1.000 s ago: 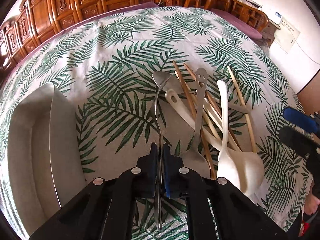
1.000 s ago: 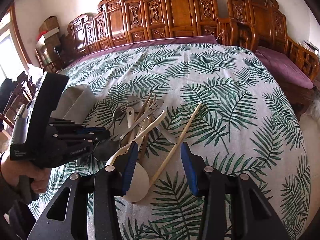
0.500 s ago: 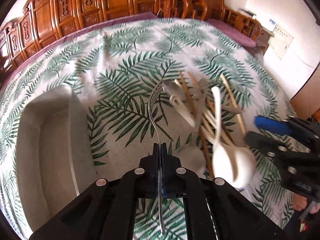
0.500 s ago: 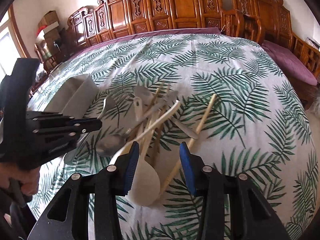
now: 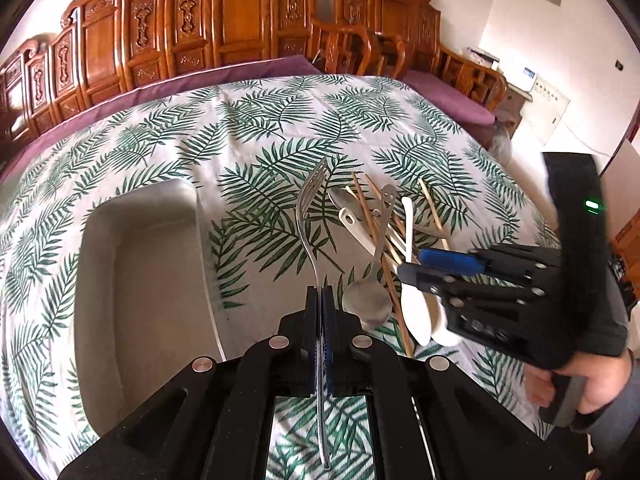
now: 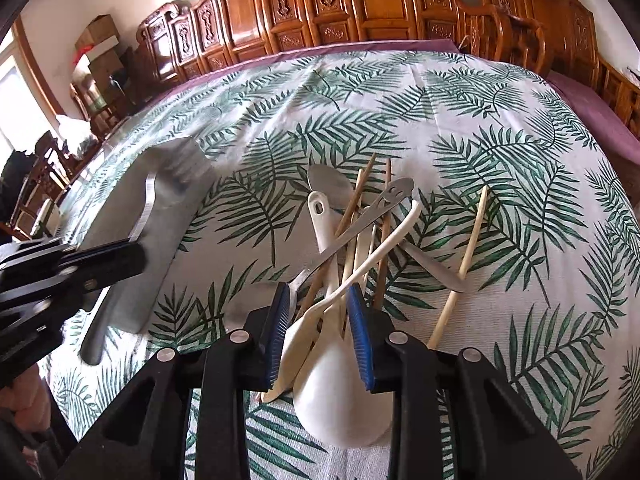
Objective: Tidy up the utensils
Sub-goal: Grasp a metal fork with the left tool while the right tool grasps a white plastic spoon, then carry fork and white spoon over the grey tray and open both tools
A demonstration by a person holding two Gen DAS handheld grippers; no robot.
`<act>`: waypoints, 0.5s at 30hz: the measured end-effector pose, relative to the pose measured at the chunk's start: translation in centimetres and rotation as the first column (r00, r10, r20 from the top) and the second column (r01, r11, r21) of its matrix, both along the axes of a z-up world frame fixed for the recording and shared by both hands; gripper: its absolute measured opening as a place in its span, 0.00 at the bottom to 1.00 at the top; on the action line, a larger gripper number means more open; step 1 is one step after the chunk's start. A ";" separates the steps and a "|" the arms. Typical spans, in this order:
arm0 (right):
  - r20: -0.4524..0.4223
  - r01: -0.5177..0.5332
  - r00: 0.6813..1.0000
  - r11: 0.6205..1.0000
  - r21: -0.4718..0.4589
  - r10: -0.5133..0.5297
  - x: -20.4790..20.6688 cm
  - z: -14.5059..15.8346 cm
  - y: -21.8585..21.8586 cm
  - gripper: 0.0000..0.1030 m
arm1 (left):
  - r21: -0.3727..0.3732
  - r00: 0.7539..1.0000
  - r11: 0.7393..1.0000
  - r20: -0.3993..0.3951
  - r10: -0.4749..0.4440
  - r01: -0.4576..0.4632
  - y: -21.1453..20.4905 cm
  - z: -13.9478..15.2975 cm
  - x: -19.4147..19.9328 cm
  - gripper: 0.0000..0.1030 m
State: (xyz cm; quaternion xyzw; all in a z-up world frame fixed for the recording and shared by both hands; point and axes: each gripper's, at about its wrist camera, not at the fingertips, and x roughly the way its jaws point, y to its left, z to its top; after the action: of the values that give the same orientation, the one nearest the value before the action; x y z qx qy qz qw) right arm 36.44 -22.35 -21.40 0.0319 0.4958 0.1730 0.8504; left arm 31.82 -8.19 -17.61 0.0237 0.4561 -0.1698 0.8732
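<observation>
Leaf-print cloth; L gripper clamps fork, tines away; R gripper closing round spoons.

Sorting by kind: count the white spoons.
2. Both lie on the tablecloth: the hole-handled spoon, and the curved-handled spoon crossing it. More may hide underneath the other utensils.

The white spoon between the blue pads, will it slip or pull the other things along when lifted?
The white spoon looks smooth and glossy, so it may slip. A metal spoon and chopsticks cross its handle, so they will probably shift. The right tool is closing around it.
</observation>
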 end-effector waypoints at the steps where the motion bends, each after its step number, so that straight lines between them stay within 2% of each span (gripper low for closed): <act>1: -0.008 0.005 1.000 1.000 -0.011 -0.006 0.2 -0.2 0.1 0.28 | -0.005 1.000 1.000 0.003 0.000 0.000 0.2 0.2 -0.3 0.02; 5: -0.036 0.031 0.999 0.998 -0.060 -0.033 0.5 -0.4 0.3 0.23 | -0.023 1.000 1.000 0.011 0.000 0.000 1.1 0.7 -1.1 0.02; 12: -0.073 0.063 0.995 0.991 -0.118 -0.072 1.1 -0.4 0.9 0.20 | -0.054 0.999 0.999 0.039 0.000 0.003 2.8 1.8 -2.8 0.02; 15: -0.089 0.080 0.992 0.988 -0.132 -0.092 1.4 -0.4 0.9 0.15 | -0.066 0.999 0.998 0.047 0.006 -0.003 3.7 2.2 -3.1 0.02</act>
State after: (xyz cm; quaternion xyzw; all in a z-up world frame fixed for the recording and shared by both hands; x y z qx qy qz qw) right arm 37.87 -21.41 -21.77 0.0069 0.5440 0.1023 0.8328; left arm 28.71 -4.52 -15.45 -0.0019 0.4295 -0.1823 0.8845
